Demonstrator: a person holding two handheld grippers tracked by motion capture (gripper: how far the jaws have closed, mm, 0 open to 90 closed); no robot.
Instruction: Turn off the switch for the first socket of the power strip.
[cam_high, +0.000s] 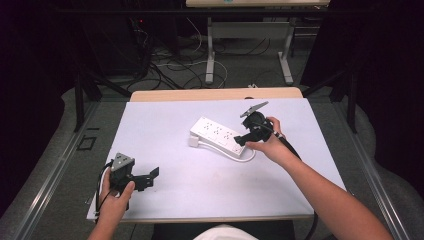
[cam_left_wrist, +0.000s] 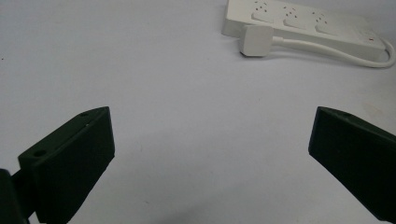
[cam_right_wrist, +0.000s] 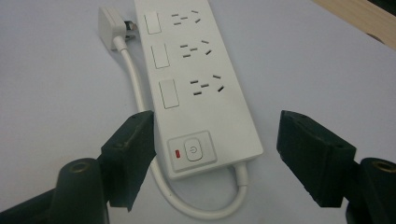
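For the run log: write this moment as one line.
right gripper: open, jaws straddling power strip switch end | left gripper: open, empty | plug: loose beside strip

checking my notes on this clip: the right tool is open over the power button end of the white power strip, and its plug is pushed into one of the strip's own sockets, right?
Not quite. The plug is not in a socket; it lies on the table beside the far end of the power strip, as the right gripper view shows. The rest holds: the right tool is open over the power button end.
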